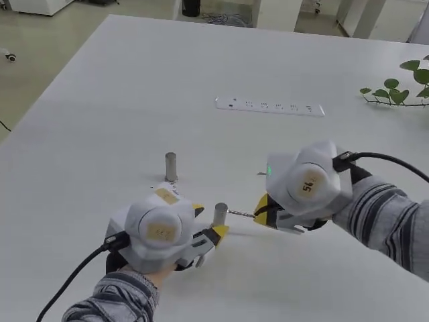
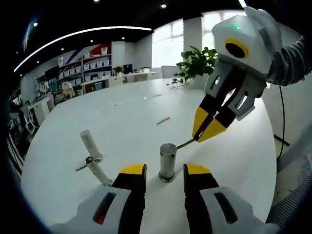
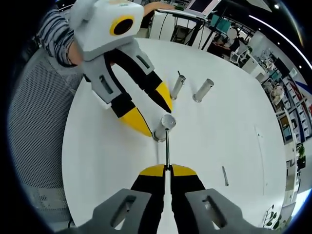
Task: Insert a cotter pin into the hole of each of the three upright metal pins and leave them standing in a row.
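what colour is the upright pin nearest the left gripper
Shiny silver-grey cylindrical metal pin; clearest in the left gripper view.

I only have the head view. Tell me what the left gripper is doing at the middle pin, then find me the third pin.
Observer: The left gripper is open, its jaws flanking the middle pin with gaps on both sides.
Operator: Now the third pin.
Observer: The third pin stands just beyond the left gripper, with a fitted cotter pin through it.
Operator: Confirm the right grip.
Observer: The right gripper is shut on the held cotter pin, whose tip reaches the middle pin near its top.
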### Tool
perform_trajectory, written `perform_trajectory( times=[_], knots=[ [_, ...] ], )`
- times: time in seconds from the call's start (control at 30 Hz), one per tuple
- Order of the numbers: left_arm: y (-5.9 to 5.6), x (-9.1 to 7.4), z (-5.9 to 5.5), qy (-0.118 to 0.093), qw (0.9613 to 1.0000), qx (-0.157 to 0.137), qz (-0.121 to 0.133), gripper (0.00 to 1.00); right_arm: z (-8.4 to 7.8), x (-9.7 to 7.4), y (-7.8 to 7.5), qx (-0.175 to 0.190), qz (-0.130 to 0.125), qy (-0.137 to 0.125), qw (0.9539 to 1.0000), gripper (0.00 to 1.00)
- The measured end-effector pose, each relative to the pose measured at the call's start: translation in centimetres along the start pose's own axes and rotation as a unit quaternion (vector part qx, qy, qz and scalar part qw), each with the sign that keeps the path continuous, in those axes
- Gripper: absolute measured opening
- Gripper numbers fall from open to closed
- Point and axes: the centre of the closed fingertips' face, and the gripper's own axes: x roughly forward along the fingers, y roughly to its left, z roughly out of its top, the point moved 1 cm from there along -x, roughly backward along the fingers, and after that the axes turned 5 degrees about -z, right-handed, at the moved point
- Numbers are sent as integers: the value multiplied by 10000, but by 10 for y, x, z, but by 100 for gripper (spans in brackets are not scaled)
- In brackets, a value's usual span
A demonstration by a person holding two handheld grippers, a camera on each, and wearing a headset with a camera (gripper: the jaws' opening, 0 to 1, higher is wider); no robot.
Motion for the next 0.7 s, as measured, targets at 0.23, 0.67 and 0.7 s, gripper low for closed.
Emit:
perform_trajectory(
  times=[0.23, 0.67, 0.7],
  knots=[
    [1, 9, -1, 8, 9996, -255, 114, 22, 3, 0, 0, 51, 35, -44, 10000, 0],
    [-2, 19, -8, 31, 9987, -478, 158, 15, 10, 1, 2, 146, 32, -73, 9999, 0],
    [-1, 19, -8, 34, 9986, -490, 180, 14, 11, 0, 2, 52, 7, -69, 10000, 0]
  ],
)
